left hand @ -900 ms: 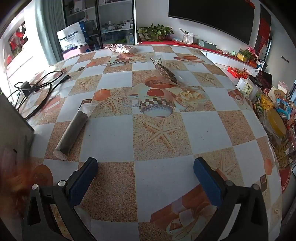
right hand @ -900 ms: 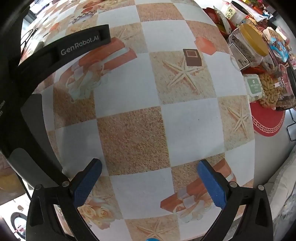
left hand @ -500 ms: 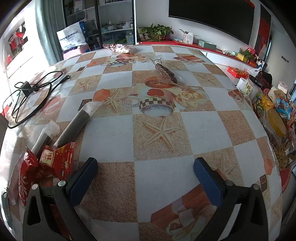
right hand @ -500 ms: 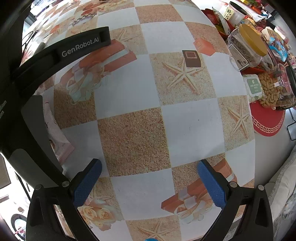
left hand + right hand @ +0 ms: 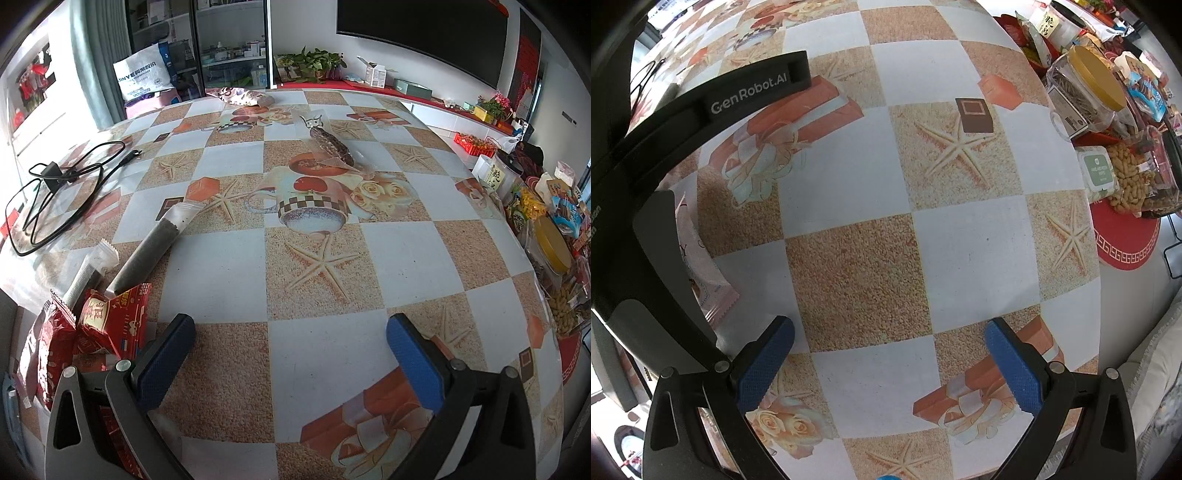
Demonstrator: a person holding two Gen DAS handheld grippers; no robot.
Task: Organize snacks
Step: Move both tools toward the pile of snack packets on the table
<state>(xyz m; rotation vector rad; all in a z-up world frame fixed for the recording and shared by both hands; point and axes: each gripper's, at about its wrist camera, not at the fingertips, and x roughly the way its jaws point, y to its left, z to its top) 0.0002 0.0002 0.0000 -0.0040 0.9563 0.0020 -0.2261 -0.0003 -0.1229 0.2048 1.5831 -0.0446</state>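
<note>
My left gripper (image 5: pixel 290 360) is open and empty above the patterned table (image 5: pixel 314 258). Red snack packets (image 5: pixel 110 325) lie just left of its left finger. A dark cylindrical snack pack (image 5: pixel 155 245) and a smaller white-wrapped bar (image 5: pixel 86 273) lie beyond them. A clear-wrapped dark snack (image 5: pixel 330 144) lies far ahead, and a patterned bag (image 5: pixel 240 96) at the far edge. My right gripper (image 5: pixel 886 363) is open and empty over the table (image 5: pixel 879 229). A pink packet (image 5: pixel 701 266) lies at the left, partly hidden by the other gripper's black body (image 5: pixel 713 107).
A black cable with adapter (image 5: pixel 59 192) lies at the table's left. Jars, a yellow-lidded container (image 5: pixel 1086 88), peanuts (image 5: pixel 1130 177) and packets crowd the right edge on a red mat (image 5: pixel 1126 243). Shelves and a counter stand beyond the table.
A blurred obstruction at the left of the left wrist view has gone, revealing the red packets and white bar. The pink packet has appeared in the right wrist view. Both grippers stay open.
</note>
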